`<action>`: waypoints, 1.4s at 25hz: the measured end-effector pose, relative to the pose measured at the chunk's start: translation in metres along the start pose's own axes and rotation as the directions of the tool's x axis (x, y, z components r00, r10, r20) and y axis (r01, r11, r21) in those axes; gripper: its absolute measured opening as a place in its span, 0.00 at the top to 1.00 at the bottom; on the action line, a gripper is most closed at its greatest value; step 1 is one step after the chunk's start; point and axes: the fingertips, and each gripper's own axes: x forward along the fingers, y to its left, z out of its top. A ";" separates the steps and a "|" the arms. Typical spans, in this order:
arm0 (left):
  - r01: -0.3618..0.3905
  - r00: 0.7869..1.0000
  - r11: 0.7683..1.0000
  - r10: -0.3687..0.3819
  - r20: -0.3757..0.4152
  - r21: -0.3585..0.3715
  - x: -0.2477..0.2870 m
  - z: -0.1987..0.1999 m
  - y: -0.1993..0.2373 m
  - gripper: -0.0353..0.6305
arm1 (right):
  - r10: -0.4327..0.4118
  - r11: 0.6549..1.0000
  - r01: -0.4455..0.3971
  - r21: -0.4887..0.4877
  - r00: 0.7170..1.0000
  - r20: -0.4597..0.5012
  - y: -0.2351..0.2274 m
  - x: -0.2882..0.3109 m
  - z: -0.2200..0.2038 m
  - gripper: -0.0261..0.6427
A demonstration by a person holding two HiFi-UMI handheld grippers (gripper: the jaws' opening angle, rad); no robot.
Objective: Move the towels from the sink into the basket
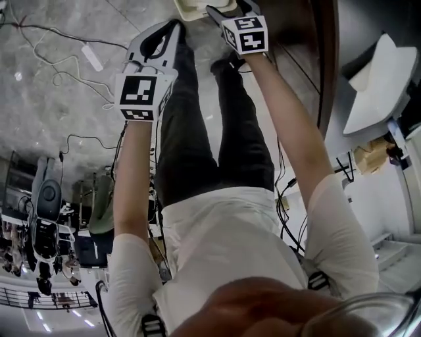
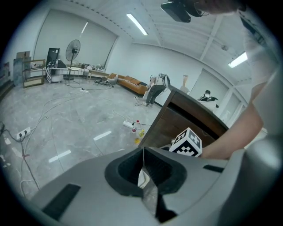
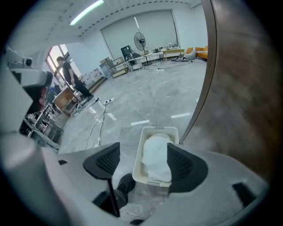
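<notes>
A white towel [image 3: 157, 156] lies in the cream plastic basket [image 3: 138, 170] on the grey floor, right beside the dark wooden cabinet [image 3: 247, 88]. My right gripper [image 3: 143, 163] hangs above the basket, open, with nothing touching its pads; the towel shows far below between them. In the head view the right gripper [image 1: 227, 13] is at the top, over the basket [image 1: 194, 8]. My left gripper [image 1: 172, 27] is held a little to the left of it over the floor. Its jaws [image 2: 143, 170] are pressed together, shut and holding nothing. The sink is not in view.
The person's legs and a black shoe [image 3: 121, 187] stand just beside the basket. Cables and a white power strip [image 1: 92, 57] lie on the floor to the left. Small bottles [image 2: 137, 128] stand by the cabinet's corner [image 2: 185, 114]. Another person is bent over far across the room.
</notes>
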 end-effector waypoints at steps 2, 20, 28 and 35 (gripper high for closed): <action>-0.003 1.000 1.000 0.003 0.021 0.001 -0.012 0.019 -0.010 0.93 | 0.008 1.000 -0.007 -0.019 1.000 0.016 0.009 -0.027 0.014 0.49; 0.121 0.984 0.989 -0.130 0.124 0.084 -0.147 0.227 -0.215 0.93 | -0.086 0.995 0.098 -0.008 0.908 0.410 0.009 -0.427 0.152 0.83; 0.194 0.963 0.962 -0.224 0.150 0.192 -0.199 0.288 -0.311 0.93 | -0.170 0.984 0.174 0.043 0.835 0.523 -0.005 -0.580 0.143 0.90; 0.212 0.942 0.938 -0.271 0.199 0.274 -0.229 0.330 -0.365 0.93 | -0.287 0.955 0.259 0.142 0.702 0.651 -0.029 -0.702 0.148 0.96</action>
